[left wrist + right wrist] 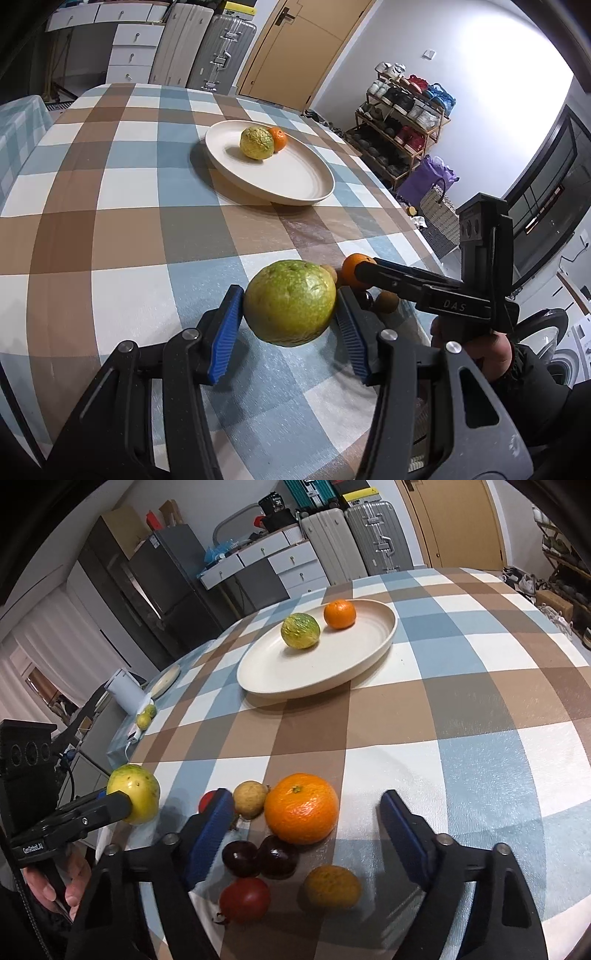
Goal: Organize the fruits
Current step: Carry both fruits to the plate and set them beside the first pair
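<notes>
My left gripper [290, 321] is shut on a large green-yellow fruit [290, 302] and holds it just above the checked tablecloth; the fruit also shows in the right wrist view [135, 792]. My right gripper [306, 829] is open, its blue pads either side of an orange [301, 808] that lies on the cloth. A cream plate [295, 181] farther back holds a yellow-green fruit [256, 143] and a small orange [279, 139]; the plate [332, 664] shows in the right wrist view too.
Around the orange lie a tan round fruit [250, 799], two dark cherries [258, 856], a red fruit [245, 900] and a dull orange fruit [331, 888]. The table edge runs close on the right. Suitcases, drawers and a shoe rack stand beyond.
</notes>
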Motion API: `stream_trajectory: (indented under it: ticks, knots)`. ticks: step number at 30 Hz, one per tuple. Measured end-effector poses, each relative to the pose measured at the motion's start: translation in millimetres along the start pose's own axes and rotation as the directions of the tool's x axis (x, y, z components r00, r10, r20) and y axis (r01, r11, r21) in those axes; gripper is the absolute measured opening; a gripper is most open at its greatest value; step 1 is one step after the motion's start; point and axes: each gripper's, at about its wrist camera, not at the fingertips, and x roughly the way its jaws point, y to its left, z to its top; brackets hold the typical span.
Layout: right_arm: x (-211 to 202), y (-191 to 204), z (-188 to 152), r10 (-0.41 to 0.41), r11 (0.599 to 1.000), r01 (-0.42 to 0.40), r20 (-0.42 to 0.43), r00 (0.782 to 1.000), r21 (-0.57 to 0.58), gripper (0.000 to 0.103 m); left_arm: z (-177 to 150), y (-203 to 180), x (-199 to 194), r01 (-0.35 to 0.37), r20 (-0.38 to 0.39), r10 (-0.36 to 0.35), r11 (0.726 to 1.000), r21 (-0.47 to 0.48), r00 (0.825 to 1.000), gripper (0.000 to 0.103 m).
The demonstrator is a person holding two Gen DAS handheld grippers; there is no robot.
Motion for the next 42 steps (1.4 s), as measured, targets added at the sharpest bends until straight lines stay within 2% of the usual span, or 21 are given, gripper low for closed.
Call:
stream_trajectory:
  ticks: [2,4,7,13,21,27,32,34,42]
  knots:
    - [2.2,-0.1,0.5,0.007,1.0,-0.007,-0.005,1.0,-0.002,0.07,2.4,0.8,2.6,-0.004,-0.003,0.004,1.0,-0.001,1.0,0.049]
    - [3.6,1.2,0.3,0.008,1.0,-0.008,-0.008,1.0,-0.012,0.064,3.7,1.0,2.8,-0.009,-0.003,0.009,1.0,0.001,1.0,0.049]
    - [5.7,1.9,0.4,0.023,1.0,-0.024,-0.02,1.0,-0.018,0.044,9.3,1.2,6.5,-0.019,-0.006,0.019,1.0,0.007,1.0,0.049]
    - [4.6,2.0,3.8,-0.003,0.999,0.003,-0.008,1.0,-0.037,0.042,27.2,3.3,14.8,-0.041,0.0,0.041,0.999,0.013,0.999,0.049]
    - [-18.3,-8.7,25.2,0.058,0.998,-0.057,0.081,0.995,-0.014,0.042,73.9,5.8,38.8,-0.09,0.021,0.089,0.995,0.049,0.996,0.049]
    - [-25.2,-6.6,71.5,0.099,0.994,-0.094,0.134,0.986,-0.047,0.042,115.2,18.2,65.1,-0.12,0.037,0.118,0.992,0.045,0.992,0.049]
    - [-12.6,-3.9,117.8,0.137,0.99,-0.131,0.133,0.982,-0.053,0.042,147.3,32.8,92.3,-0.131,0.032,0.13,0.991,0.036,0.991,0.049]
    - [-0.6,-1.3,141.6,0.163,0.986,-0.157,0.125,0.979,-0.058,0.042,158.8,39.4,106.6,-0.137,0.021,0.137,0.99,0.036,0.99,0.049]
    - [58.8,1.1,206.9,0.156,0.987,-0.155,0.049,0.986,-0.039,0.042,178.5,57.0,144.4,-0.133,-0.017,0.133,0.991,0.031,0.991,0.049]
